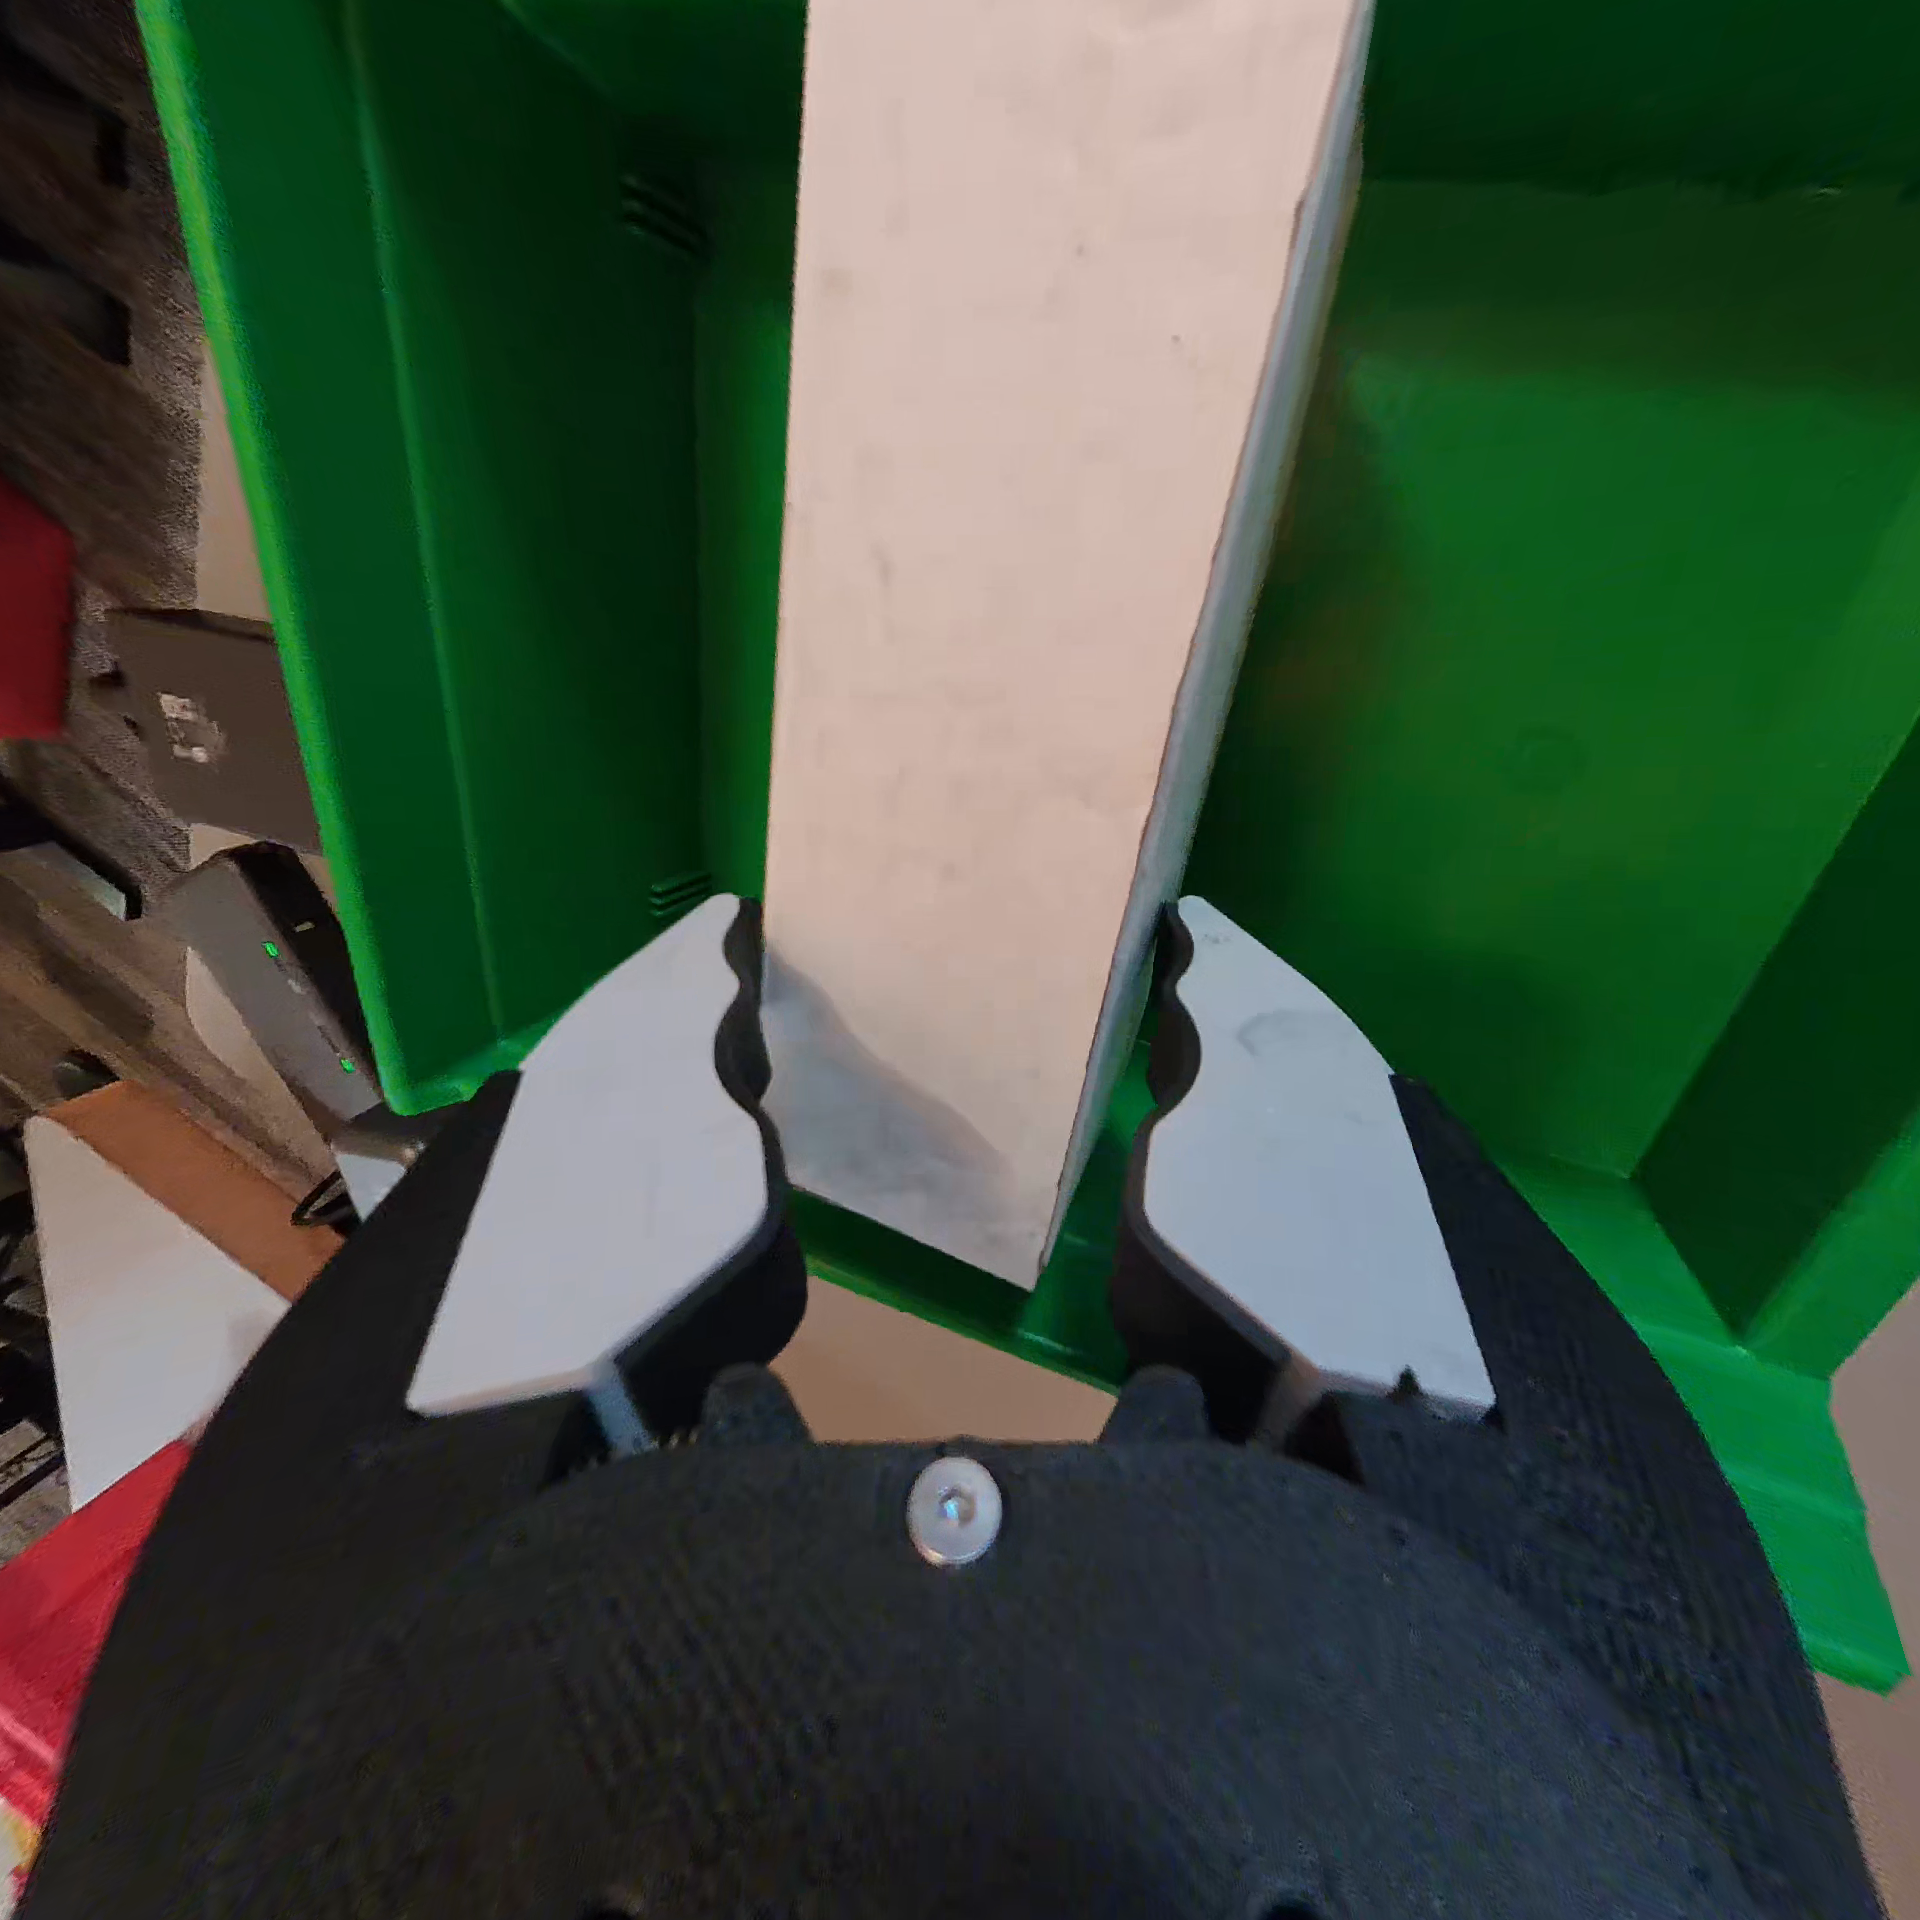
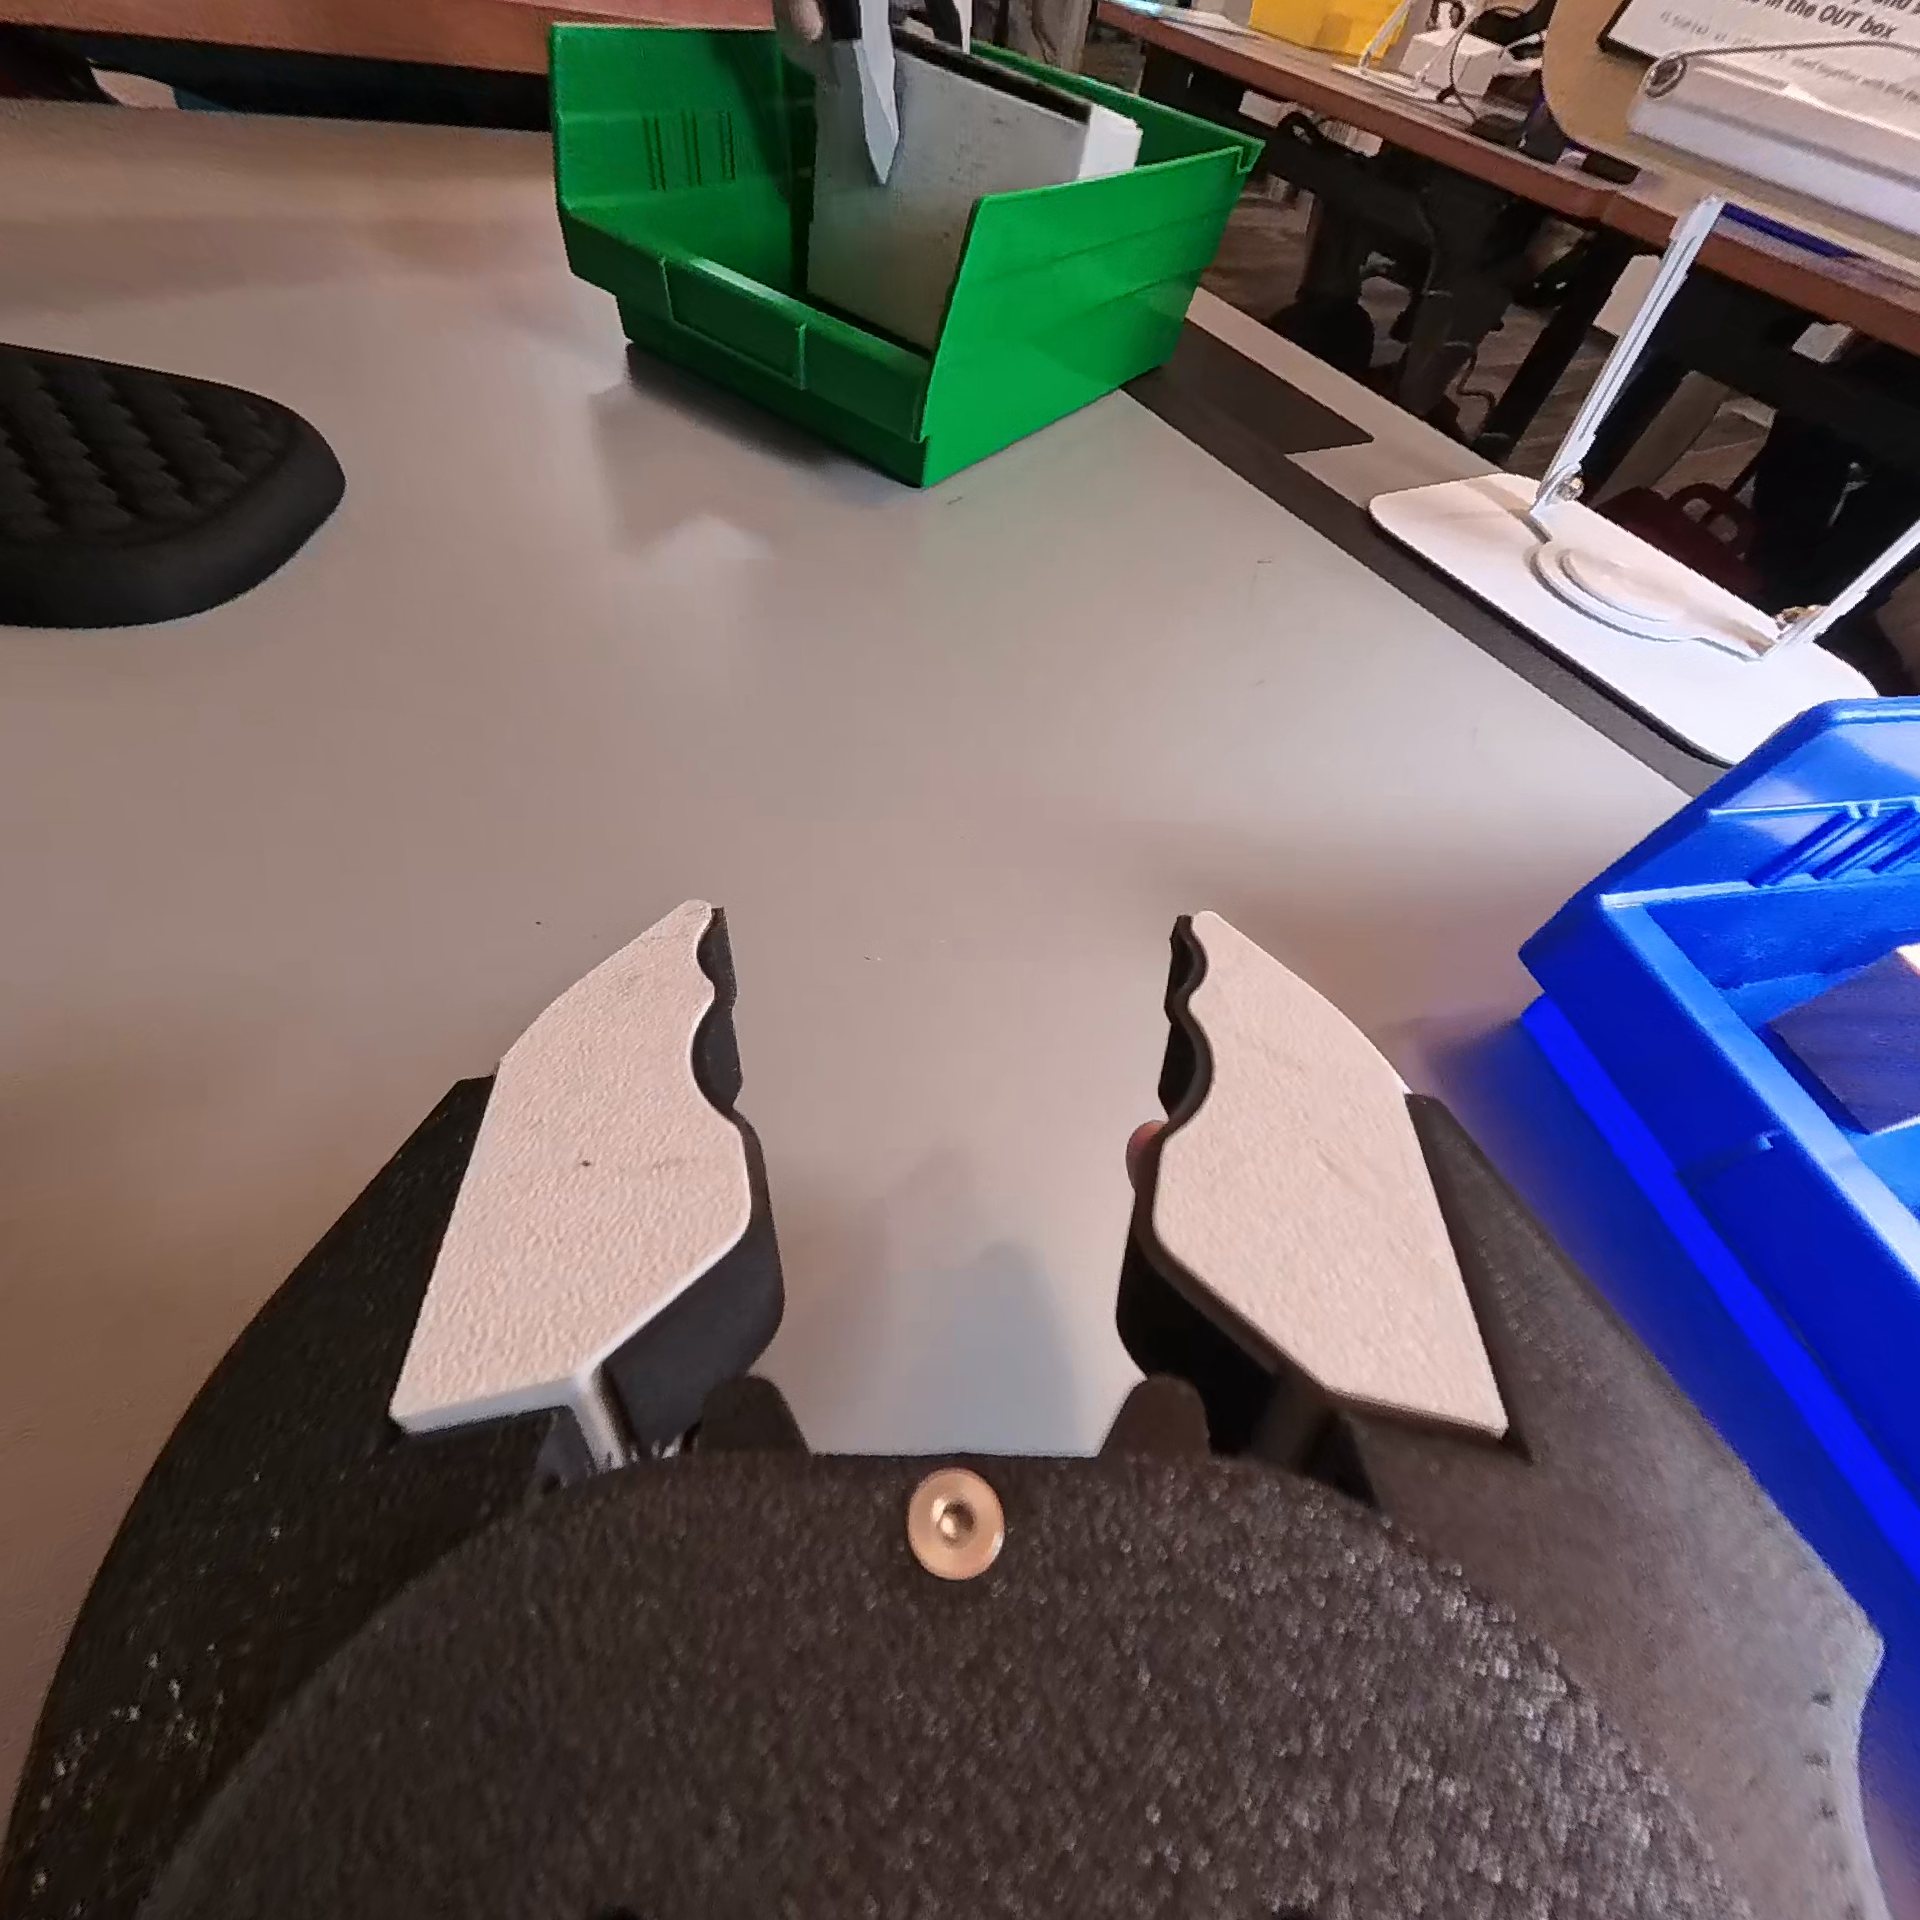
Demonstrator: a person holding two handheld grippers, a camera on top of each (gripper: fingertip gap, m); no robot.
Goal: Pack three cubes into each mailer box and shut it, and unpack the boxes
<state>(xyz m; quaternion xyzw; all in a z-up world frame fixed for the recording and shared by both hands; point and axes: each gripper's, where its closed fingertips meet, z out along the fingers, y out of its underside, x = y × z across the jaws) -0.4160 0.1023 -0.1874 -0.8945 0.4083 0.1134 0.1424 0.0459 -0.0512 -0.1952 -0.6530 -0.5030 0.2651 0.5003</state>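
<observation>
The right gripper hovers spread and empty above bare grey table, a blue bin close at its right. Far ahead, near the table's edge, the green bin holds a white mailer box standing on edge, scuffed, long axis running away from the left gripper, whose fingers flank its near end, possibly touching; grip uncertain.

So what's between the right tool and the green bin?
Only bare grey table. The right wrist view shows nothing resting between the open right tool and the green bin; the black mat lies off to one side.
</observation>
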